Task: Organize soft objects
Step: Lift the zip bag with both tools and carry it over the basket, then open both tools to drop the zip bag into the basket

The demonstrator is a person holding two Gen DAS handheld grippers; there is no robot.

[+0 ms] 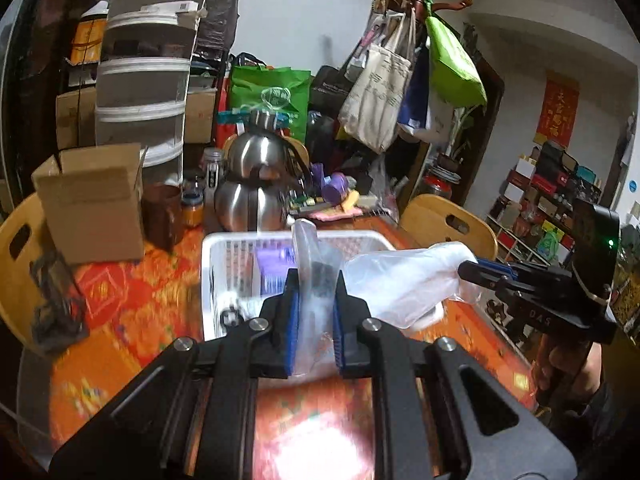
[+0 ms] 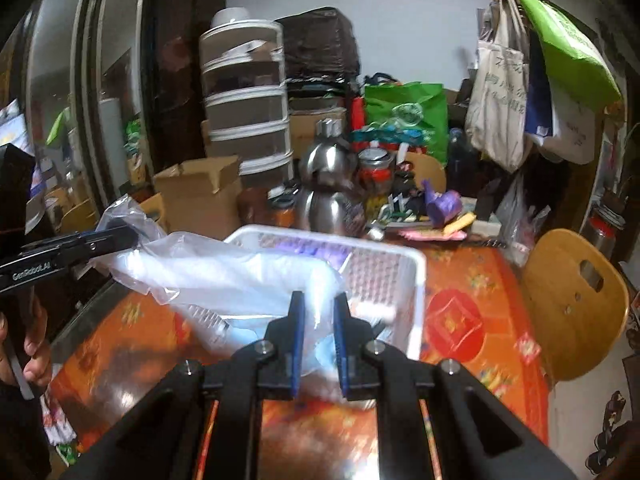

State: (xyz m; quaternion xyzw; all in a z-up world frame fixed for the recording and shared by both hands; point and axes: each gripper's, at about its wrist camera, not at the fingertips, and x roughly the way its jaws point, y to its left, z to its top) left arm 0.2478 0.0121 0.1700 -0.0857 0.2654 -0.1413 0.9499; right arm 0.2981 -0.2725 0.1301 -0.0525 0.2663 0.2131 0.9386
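Note:
A clear plastic bag (image 1: 404,280) is stretched between both grippers above the near side of a white plastic basket (image 1: 224,248). My left gripper (image 1: 317,284) is shut on one end of the bag. My right gripper (image 2: 319,304) is shut on the other end of the bag (image 2: 224,276). In the left wrist view the right gripper (image 1: 476,270) comes in from the right, pinching the bag. In the right wrist view the left gripper (image 2: 120,238) comes in from the left. The basket (image 2: 416,276) holds a purple item (image 1: 276,264) and something white.
The table has an orange patterned cloth (image 1: 132,300). Behind the basket stand a steel kettle (image 1: 256,184), a cardboard box (image 1: 92,200), a brown jar (image 1: 162,212) and purple clutter (image 2: 444,204). Wooden chairs (image 2: 576,304) flank the table.

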